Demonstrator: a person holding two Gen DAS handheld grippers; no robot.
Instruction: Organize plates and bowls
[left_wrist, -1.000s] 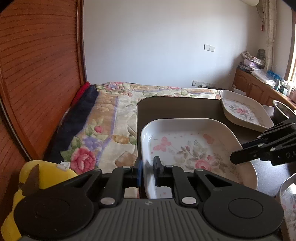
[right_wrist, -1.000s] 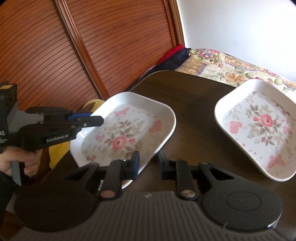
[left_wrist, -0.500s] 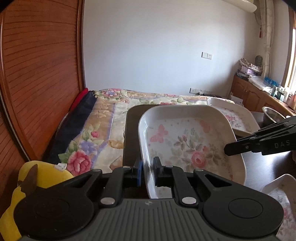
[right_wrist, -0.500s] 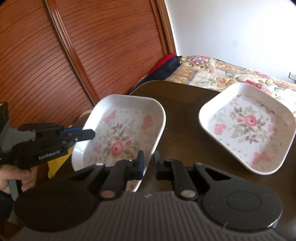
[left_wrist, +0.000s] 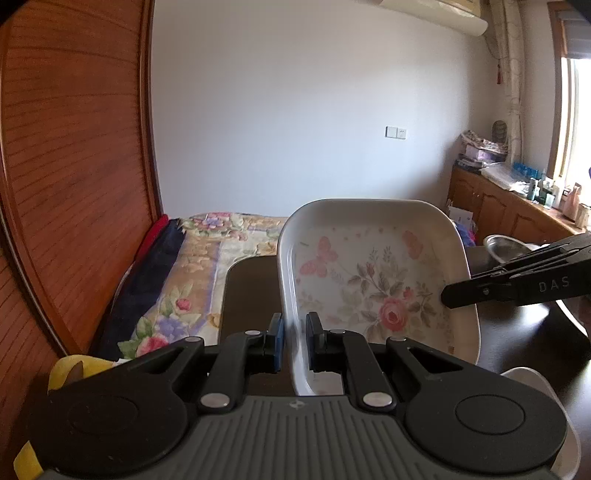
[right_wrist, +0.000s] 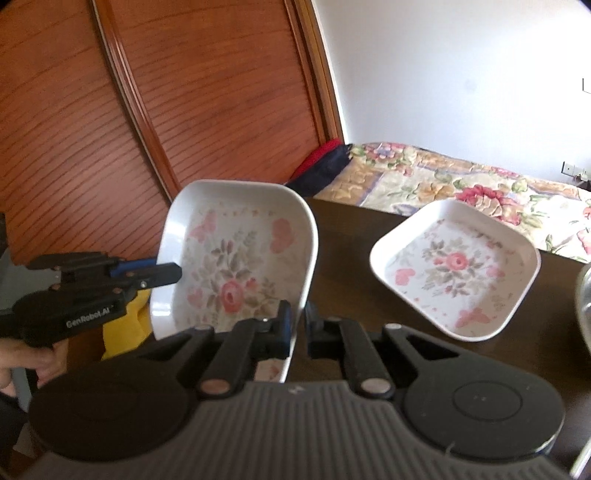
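Observation:
A square white plate with a rose and butterfly print (left_wrist: 376, 280) (right_wrist: 236, 269) hangs tilted above the dark table (right_wrist: 351, 236), held by both grippers. My left gripper (left_wrist: 293, 343) is shut on its left rim; in the right wrist view the left gripper (right_wrist: 173, 273) clamps that same side. My right gripper (right_wrist: 297, 328) is closing its last bit onto the plate's near rim, pads pressing on it; the left wrist view shows the right gripper (left_wrist: 458, 295) biting the plate's right edge. A second matching plate (right_wrist: 454, 269) lies flat on the table.
A metal bowl (left_wrist: 506, 245) (right_wrist: 585, 295) stands at the table's right side. Another white dish (left_wrist: 532, 376) peeks in low right. A yellow plush toy (right_wrist: 122, 325) sits below the table's left edge. Beyond are a floral bed (right_wrist: 461, 184) and a wooden sliding door (right_wrist: 184, 92). A hand (right_wrist: 22, 362) holds the left gripper.
The plate has come up off the table and tilted its far edge upward. Both grippers rose with it. The right gripper's jaws narrowed onto the rim.

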